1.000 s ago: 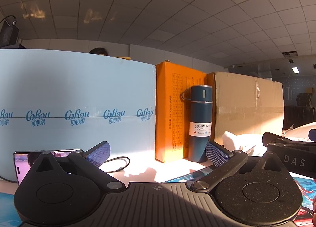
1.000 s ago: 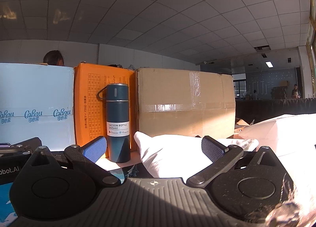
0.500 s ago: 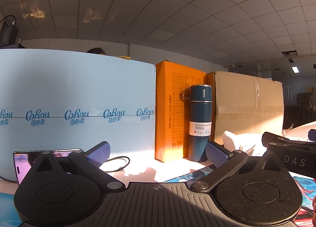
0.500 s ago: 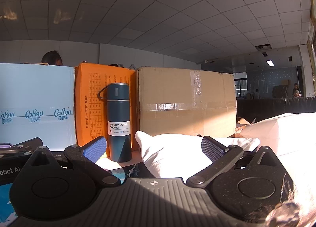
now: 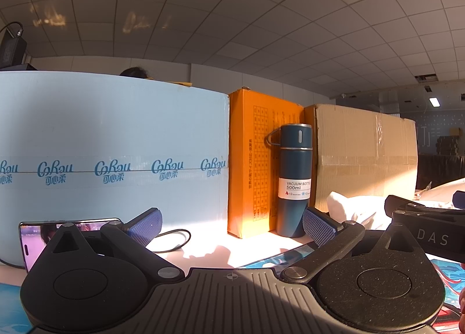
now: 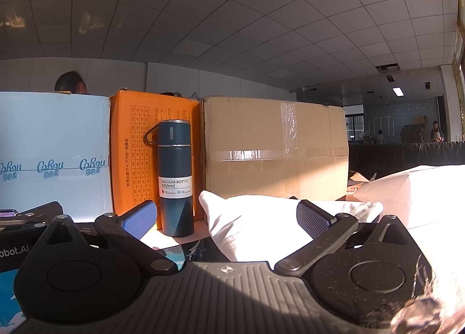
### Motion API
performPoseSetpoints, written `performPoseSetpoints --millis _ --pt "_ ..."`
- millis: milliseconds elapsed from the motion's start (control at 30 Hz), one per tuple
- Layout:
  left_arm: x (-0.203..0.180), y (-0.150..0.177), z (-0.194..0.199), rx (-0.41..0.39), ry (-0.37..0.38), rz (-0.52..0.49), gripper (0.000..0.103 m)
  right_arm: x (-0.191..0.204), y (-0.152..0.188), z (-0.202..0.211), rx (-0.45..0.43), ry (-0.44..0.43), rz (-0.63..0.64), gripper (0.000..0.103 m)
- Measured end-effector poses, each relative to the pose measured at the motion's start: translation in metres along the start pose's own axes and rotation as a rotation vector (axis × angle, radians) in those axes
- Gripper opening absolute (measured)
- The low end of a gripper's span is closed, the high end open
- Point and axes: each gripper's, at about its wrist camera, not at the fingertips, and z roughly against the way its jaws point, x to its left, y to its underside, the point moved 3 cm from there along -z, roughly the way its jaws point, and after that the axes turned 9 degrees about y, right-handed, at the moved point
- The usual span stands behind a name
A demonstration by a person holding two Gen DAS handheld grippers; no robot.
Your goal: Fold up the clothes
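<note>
a white cloth (image 6: 261,223) lies bunched on the table, right ahead of the right gripper (image 6: 226,219) and partly between its spread blue pads; neither pad touches it as far as can be seen. in the left view the cloth (image 5: 354,206) shows off to the right, behind that gripper's right finger. the left gripper (image 5: 231,225) is also wide open and holds nothing, with bare sunlit table (image 5: 209,249) ahead of it.

just left of the cloth stands a dark blue flask (image 6: 175,177), upright, its white label reading "vacuum bottle 500ml". behind it an orange box (image 6: 136,154) carries a printed grid with small characters too fine to read. right of that sits a taped brown carton (image 6: 276,148), left of it a pale blue box (image 5: 110,142) with "cobou" repeated along a tape strip above chinese characters.

a phone (image 5: 32,232) leans against the blue box, a black cable (image 5: 174,242) beside it. the other gripper's body at the left view's right edge reads "das"; in the right view, "obot.ai".
</note>
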Motion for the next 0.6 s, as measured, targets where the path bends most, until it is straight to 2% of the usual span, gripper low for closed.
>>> performPoseSetpoints --millis 600 --pt "-0.001 -0.0001 -0.0001 0.0 -0.002 -0.002 0.103 -0.0001 -0.0012 0.0004 -0.001 0.0 -0.001 0.103"
